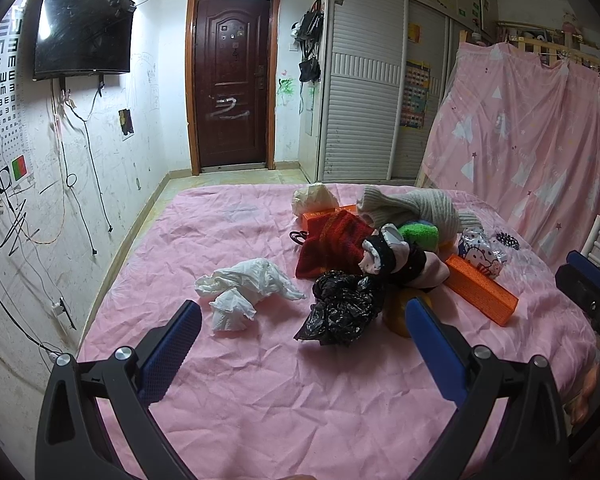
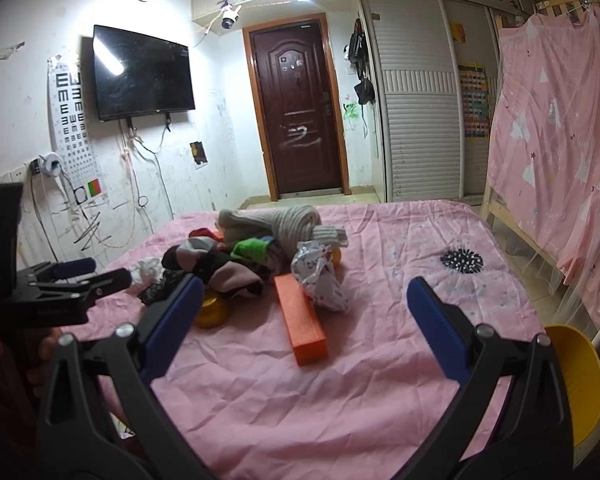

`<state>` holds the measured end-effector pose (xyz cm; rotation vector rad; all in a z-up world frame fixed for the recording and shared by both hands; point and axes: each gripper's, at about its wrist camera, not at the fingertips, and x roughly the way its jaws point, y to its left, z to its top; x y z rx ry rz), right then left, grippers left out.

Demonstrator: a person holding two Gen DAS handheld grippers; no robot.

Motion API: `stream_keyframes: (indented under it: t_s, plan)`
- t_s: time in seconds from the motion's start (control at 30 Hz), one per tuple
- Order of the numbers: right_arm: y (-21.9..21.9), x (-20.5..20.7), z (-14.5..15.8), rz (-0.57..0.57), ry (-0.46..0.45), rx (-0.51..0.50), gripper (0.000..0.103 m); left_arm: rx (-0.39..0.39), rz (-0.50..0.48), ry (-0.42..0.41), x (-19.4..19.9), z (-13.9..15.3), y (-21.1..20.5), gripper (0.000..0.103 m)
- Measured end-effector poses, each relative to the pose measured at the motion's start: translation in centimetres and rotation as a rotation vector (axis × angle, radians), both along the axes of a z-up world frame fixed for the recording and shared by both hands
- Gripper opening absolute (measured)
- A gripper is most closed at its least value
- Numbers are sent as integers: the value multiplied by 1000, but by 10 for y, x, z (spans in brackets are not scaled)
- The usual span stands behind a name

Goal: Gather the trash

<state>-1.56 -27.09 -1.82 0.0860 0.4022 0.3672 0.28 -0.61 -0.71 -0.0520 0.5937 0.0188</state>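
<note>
Your left tongs (image 1: 302, 344) hang low over the near part of the bed (image 1: 260, 400), level and pointing toward the far door (image 1: 232, 80), with the blue pads spread wide and nothing between them. Just beyond their tips lie the crumpled white tissue (image 1: 244, 286), slightly left, and the crumpled black plastic bag (image 1: 342, 306), slightly right; the two sit near each other but apart. Your right tongs (image 2: 306, 322) are held the same way, wide and empty, over the near bed with the orange box (image 2: 302, 320) lying lengthwise between the pads and a printed white wrapper (image 2: 320, 276) touching its far end. Behind these is a heap of clothes (image 1: 384, 236) topped by a grey knitted piece; how many items it holds is hard to make out. A yellow bowl (image 2: 212, 312) is half hidden by your right tongs' left pad. A yellow bin (image 2: 580, 380) is cut off at the right edge.
</note>
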Motion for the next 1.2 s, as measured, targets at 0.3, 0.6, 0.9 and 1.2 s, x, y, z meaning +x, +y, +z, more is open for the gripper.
stream_keyframes:
  t_s: [0.3,0.6,0.9,1.2]
  plan:
    - [-1,0,1,0,0,1,98,3,-5,-2,-5,4,-1,95]
    - [0,0,1,0,1,1,98,5,-5,1,-5,4,-2,95]
    - [2,0,-2,-1,0,-2,98,4,-7,1,-5,5,-2,95]
    - [-1,0,1,0,1,-3,98,3,-7,5,-4,5,0,95]
